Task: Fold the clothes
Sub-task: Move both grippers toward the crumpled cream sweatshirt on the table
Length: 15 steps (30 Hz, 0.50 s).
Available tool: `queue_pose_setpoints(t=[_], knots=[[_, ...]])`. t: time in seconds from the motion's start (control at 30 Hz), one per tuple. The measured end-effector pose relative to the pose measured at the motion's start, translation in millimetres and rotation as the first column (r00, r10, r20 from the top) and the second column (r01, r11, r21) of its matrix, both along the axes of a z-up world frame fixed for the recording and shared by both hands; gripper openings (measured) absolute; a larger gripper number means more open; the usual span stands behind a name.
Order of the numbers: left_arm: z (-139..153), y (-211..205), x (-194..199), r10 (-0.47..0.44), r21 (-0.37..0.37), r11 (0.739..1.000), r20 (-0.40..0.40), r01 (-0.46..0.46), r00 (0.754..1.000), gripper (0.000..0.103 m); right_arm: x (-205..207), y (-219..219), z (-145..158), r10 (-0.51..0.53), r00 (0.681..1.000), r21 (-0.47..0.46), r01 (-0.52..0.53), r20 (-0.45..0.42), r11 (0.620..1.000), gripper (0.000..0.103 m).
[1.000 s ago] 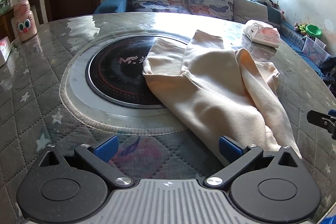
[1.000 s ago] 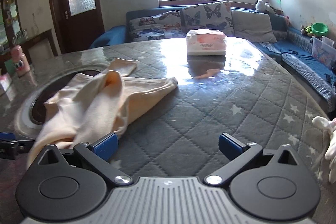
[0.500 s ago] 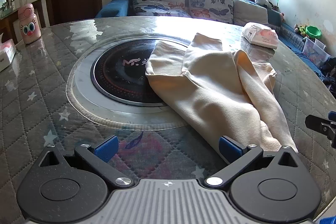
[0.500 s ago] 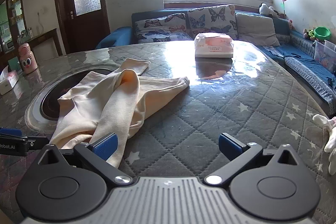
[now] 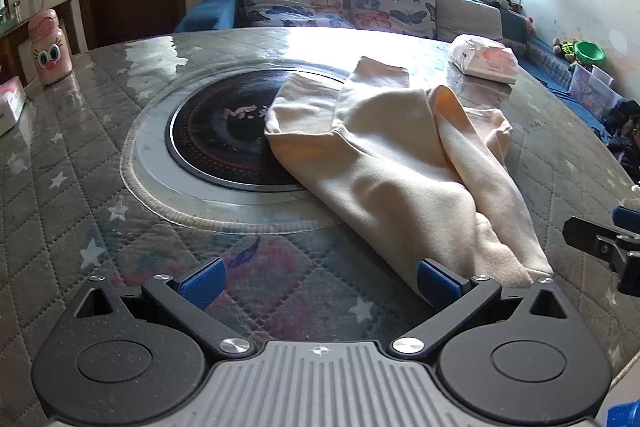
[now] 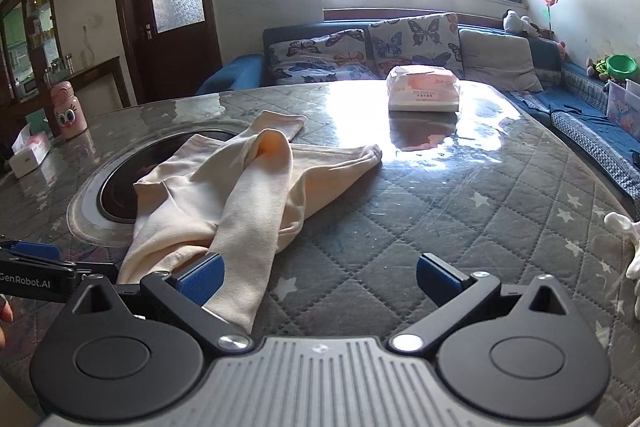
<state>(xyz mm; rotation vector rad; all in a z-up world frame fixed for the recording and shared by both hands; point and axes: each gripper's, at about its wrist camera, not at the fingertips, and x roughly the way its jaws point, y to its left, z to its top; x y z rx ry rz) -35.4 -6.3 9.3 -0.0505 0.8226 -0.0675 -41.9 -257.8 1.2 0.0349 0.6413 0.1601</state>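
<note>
The left gripper [image 5: 318,281] is wide open and holds nothing. Its blue fingers [image 5: 202,283] hang just above the table [image 5: 60,211]. The right gripper [image 6: 318,279] is wide open too, with nothing between its fingers. The cream garment [image 5: 392,163] lies in a rumpled heap on the table. From the left gripper it sits ahead and to the right, and its near end comes down right beside that gripper's right finger. From the right gripper it sits ahead and to the left, and its near tip lies by that gripper's left finger. So the near end of the cloth is between the two grippers, and both are about as close to it. The long way of the cloth runs from that near end away across the table, toward the dark round plate [image 5: 224,135] set in the middle, which one far corner covers. A part is flopped over the top in a hump. Farther off there is a pack of tissues [image 6: 424,93] and a pink bottle [image 5: 50,47]. I see no basket or box for the clothes on the table.
</note>
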Motion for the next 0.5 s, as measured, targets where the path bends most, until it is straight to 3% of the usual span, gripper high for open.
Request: queue_pose_setpoints(t=[0.5], knots=[[4.9,-5.3,6.6,-0.004,0.032,0.999,-0.001,0.004,1.0,0.103,0.2,6.9,1.6,0.047,0.999,0.01,-0.047,0.004,0.999,0.103]])
